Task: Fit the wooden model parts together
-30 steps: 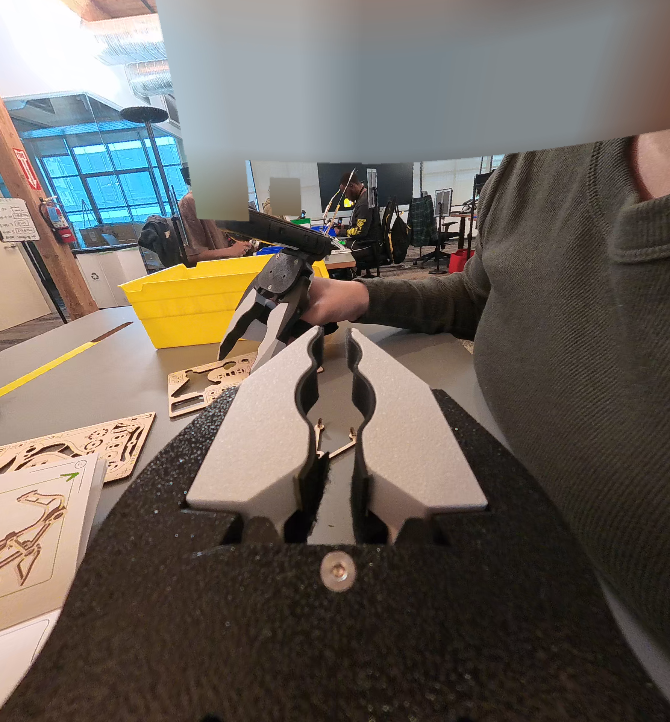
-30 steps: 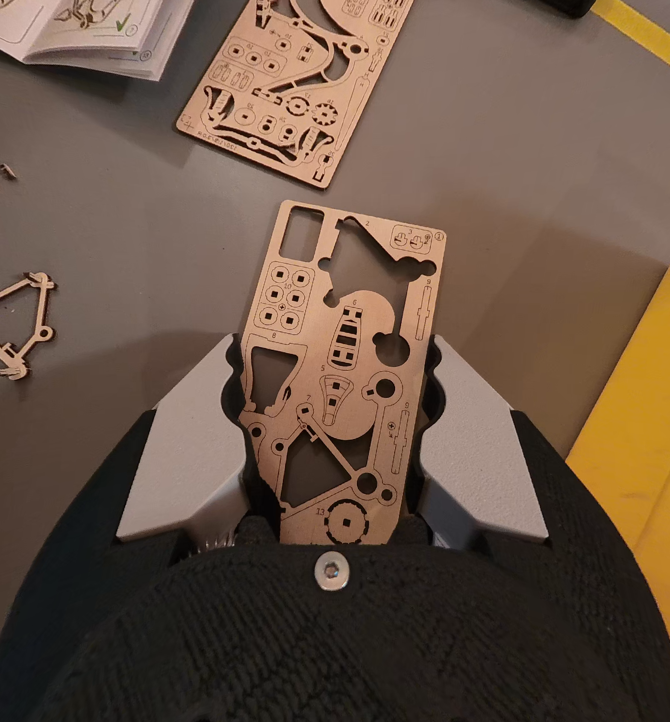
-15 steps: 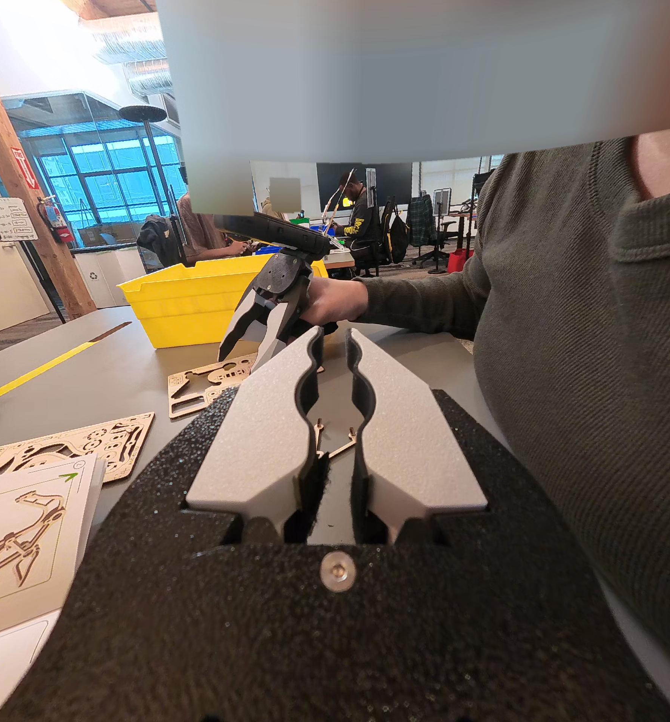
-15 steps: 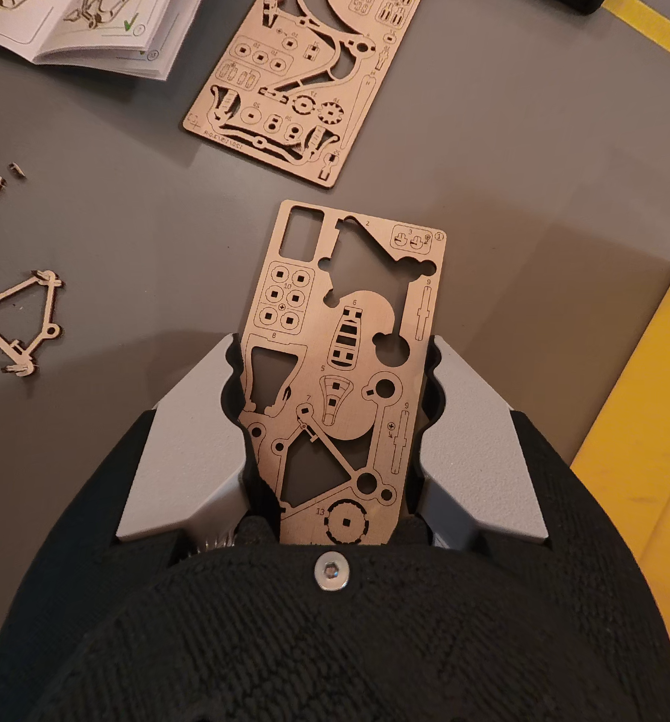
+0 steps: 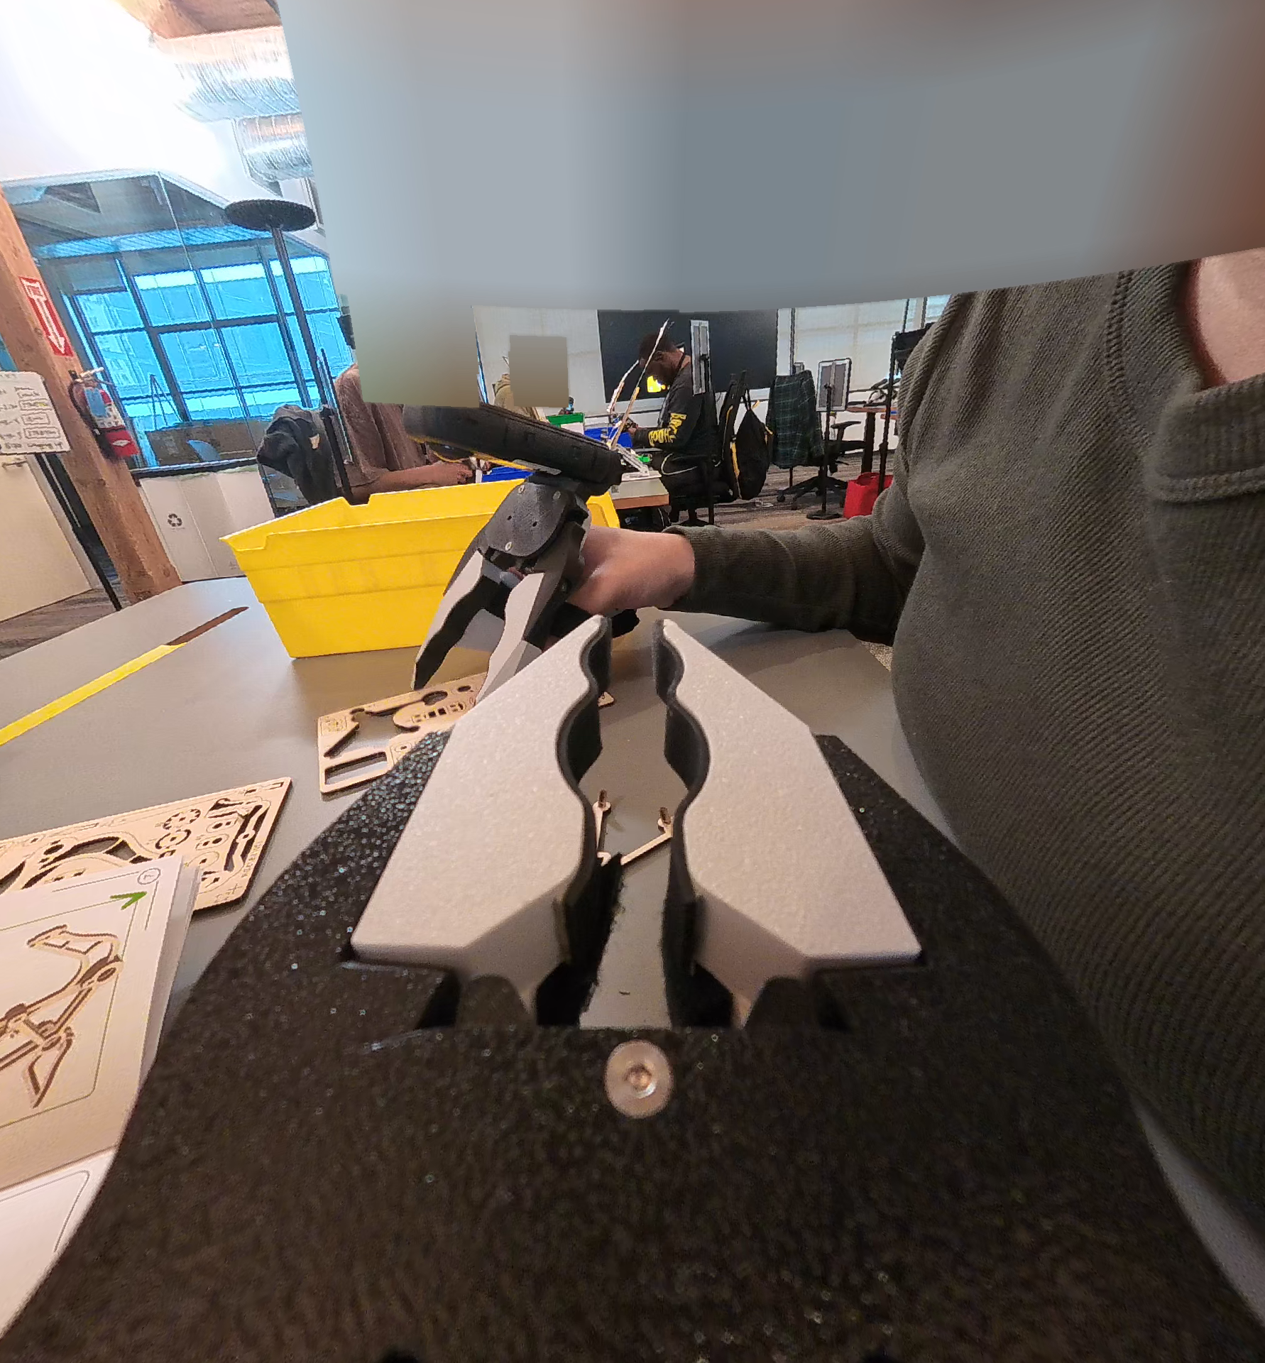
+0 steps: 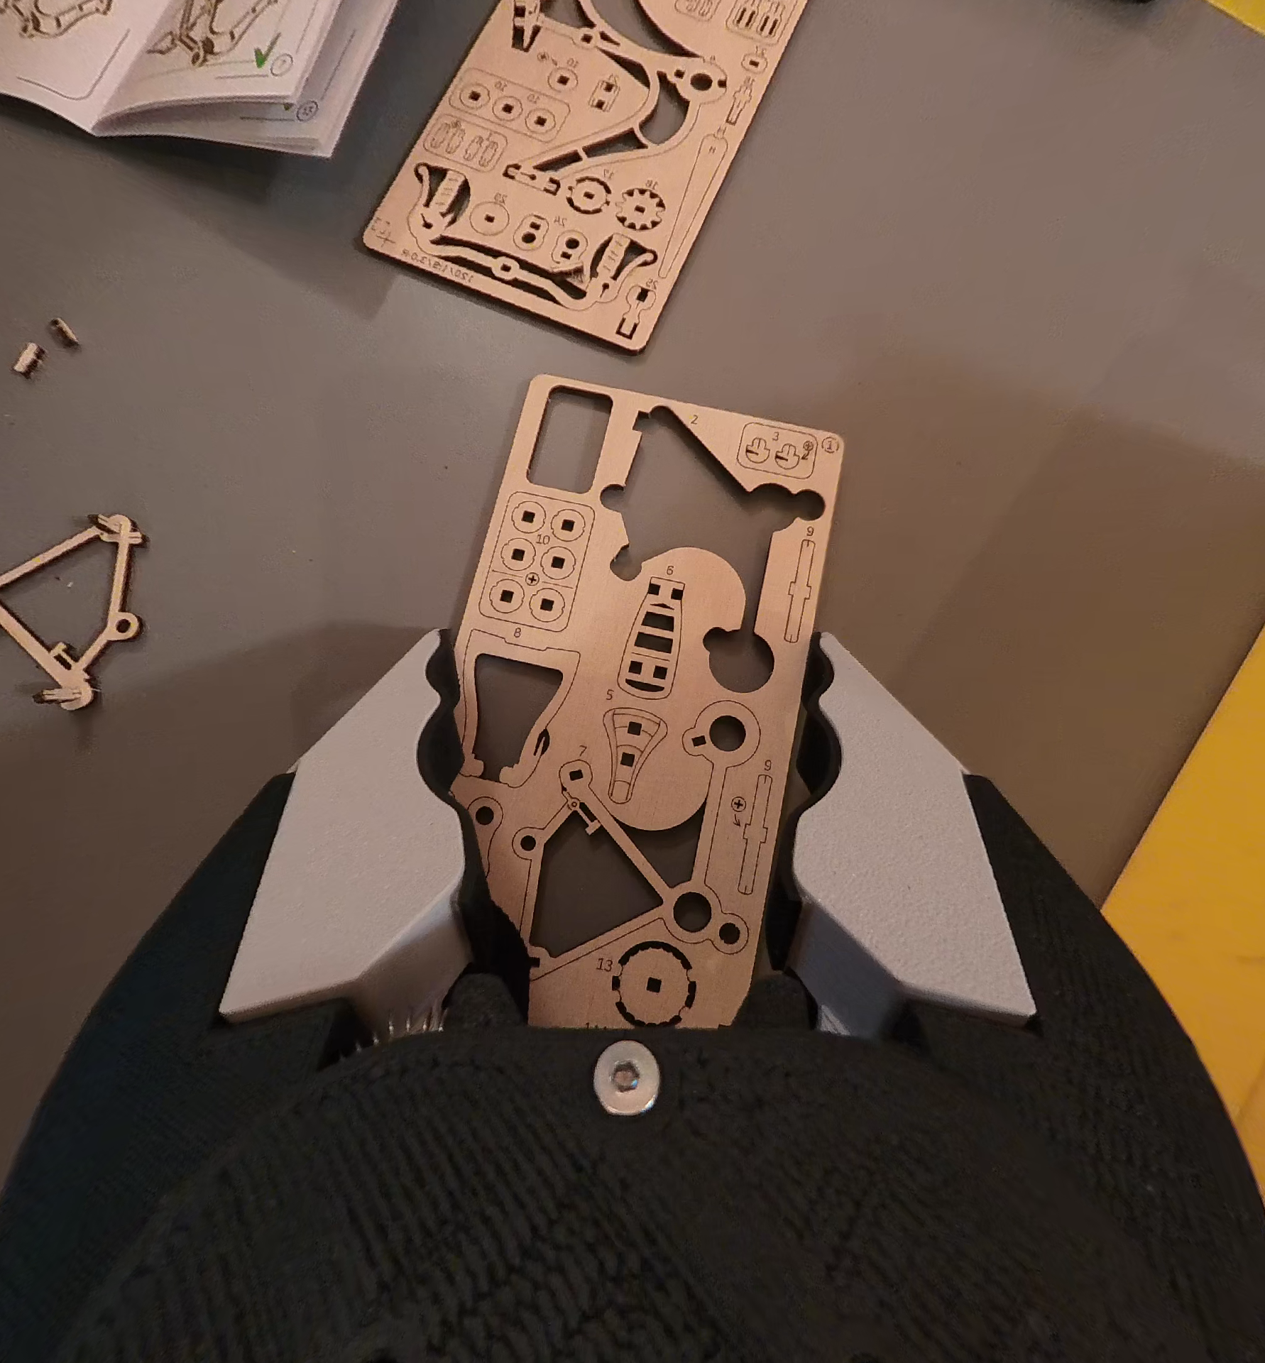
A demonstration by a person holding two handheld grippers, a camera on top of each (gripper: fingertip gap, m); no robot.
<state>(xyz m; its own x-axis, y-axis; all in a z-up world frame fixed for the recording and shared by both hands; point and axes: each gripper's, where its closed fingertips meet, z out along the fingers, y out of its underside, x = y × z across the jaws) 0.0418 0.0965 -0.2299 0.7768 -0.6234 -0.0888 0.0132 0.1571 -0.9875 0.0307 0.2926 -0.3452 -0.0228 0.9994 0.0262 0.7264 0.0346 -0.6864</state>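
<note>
Right wrist view: our right gripper (image 6: 633, 708) clamps a wooden parts sheet (image 6: 659, 664); the left gripper (image 5: 631, 649), nearly closed, pinches a thin triangular frame (image 5: 633, 841); most parts remain unpunched.

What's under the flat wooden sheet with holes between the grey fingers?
Grey table shows through the flat wooden sheet's holes. Anything beneath the solid wood is hidden.

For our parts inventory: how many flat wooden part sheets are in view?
2: the near sheet between the right gripper's fingers; the far sheet beyond, beside the booklet.
</note>
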